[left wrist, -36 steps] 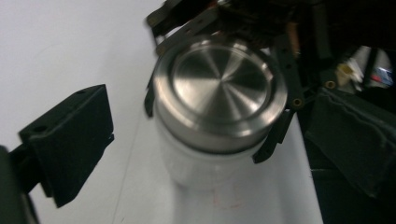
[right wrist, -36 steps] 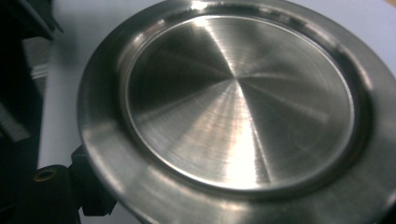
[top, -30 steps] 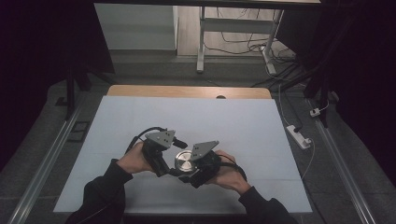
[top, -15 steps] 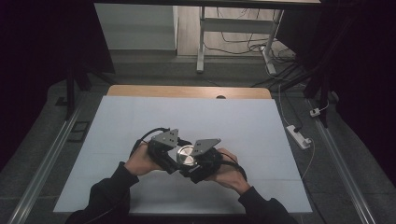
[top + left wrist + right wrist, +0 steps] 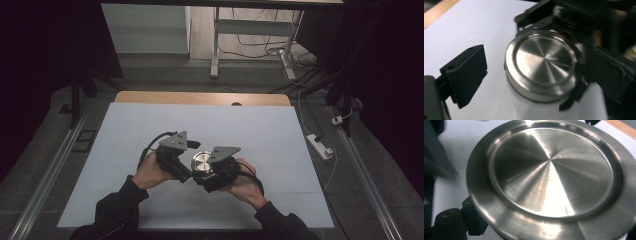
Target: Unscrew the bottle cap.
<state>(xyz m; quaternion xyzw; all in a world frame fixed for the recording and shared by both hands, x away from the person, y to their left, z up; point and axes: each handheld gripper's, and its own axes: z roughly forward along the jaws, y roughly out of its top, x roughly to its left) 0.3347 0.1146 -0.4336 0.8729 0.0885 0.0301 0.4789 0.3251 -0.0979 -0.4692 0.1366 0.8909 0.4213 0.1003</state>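
A jar with a brushed steel lid (image 5: 201,161) and a pale body (image 5: 524,107) stands upright near the middle of the white table. My right gripper (image 5: 212,176) is shut on the jar just under the lid (image 5: 551,172), and its black jaws show behind the jar in the left gripper view. My left gripper (image 5: 191,171) comes in from the left. Its jaws have just been opening and stand on either side of the lid (image 5: 544,62). Its left finger (image 5: 465,75) is clear of the rim.
A white sheet (image 5: 260,130) covers the table, with a wooden strip (image 5: 200,98) along the far edge. A power strip (image 5: 320,145) and cables lie on the floor to the right. A metal table frame (image 5: 215,45) stands beyond.
The left gripper closed in on the lid half a second ago and has since drawn slightly back to the left with its jaws apart. The right hand and the jar have stayed put.
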